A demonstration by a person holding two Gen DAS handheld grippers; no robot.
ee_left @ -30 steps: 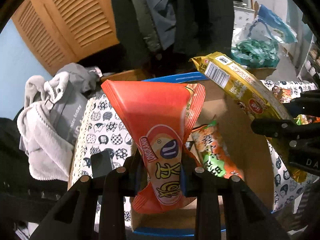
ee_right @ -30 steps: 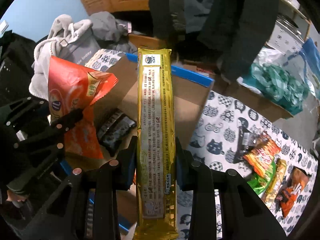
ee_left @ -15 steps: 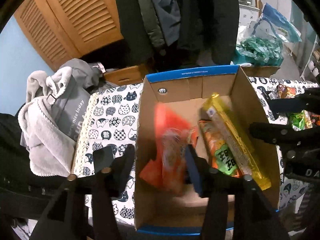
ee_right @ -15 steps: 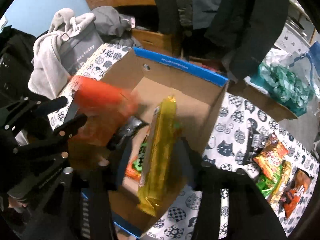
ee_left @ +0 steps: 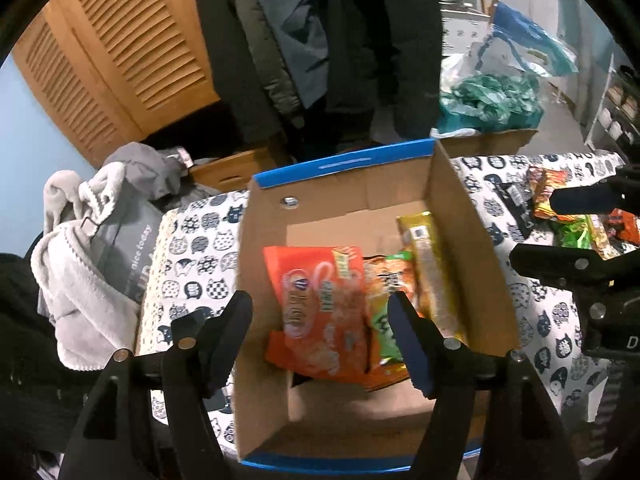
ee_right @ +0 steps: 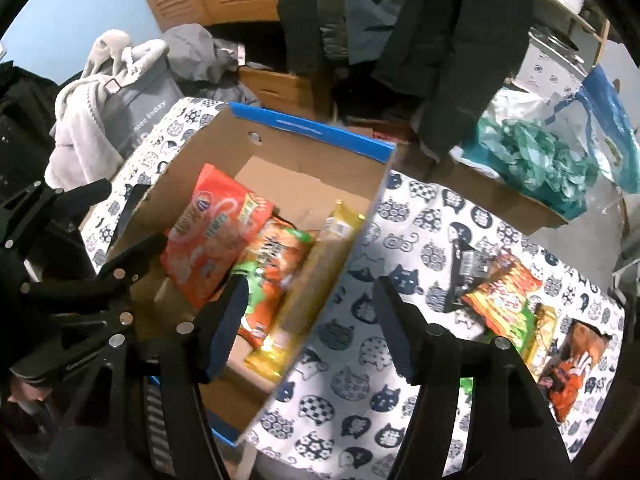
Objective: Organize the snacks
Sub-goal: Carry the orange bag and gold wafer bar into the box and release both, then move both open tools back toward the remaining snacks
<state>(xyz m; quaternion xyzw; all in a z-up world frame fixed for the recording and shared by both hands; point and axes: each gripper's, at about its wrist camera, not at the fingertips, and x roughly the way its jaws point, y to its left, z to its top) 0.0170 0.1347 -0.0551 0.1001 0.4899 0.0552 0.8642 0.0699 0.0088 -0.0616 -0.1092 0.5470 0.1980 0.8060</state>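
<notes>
Both tools, L [ee_left: 320,344] & R [ee_right: 306,326], jaws just opened, empty. Orange bag [ee_left: 316,312] & gold pack [ee_right: 304,280] now in box [ee_left: 344,180]; loose snacks [ee_right: 516,312] at 3 o'clock on worktop [ee_right: 400,240] left.

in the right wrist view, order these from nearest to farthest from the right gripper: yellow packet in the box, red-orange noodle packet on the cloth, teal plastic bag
From the right gripper:
1. Yellow packet, just left of the open jaws, against the cardboard box's right wall.
2. Red-orange noodle packet, on the cloth to the right.
3. Teal plastic bag, far back right, off the cloth.

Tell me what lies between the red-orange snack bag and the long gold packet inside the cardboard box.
An orange-and-green snack packet lies between the red-orange bag and the gold packet; both wrist views show it.
</notes>
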